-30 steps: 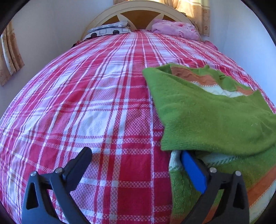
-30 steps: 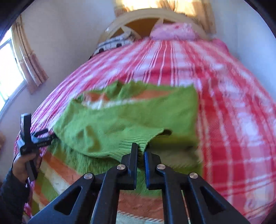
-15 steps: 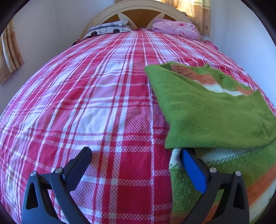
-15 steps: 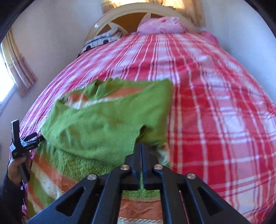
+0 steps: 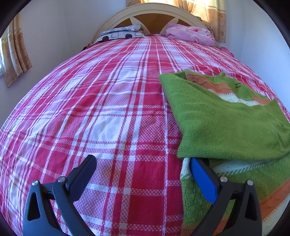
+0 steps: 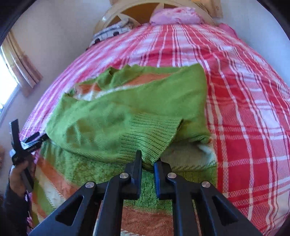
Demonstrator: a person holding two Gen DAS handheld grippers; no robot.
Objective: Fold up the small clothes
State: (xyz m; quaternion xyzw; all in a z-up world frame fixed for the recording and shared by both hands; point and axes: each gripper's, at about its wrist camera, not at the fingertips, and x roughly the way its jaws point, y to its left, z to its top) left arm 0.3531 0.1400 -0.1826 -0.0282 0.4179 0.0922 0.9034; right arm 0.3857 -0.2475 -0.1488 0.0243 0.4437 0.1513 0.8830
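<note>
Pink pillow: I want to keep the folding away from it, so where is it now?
The pink pillow lies at the far end of the bed against the headboard, right of the patterned pillow, well beyond the green sweater.

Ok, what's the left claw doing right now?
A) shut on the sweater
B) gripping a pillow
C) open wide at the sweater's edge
C: the left claw stands wide open over the plaid bedspread, its blue pad at the edge of the green sweater, gripping nothing.
</note>
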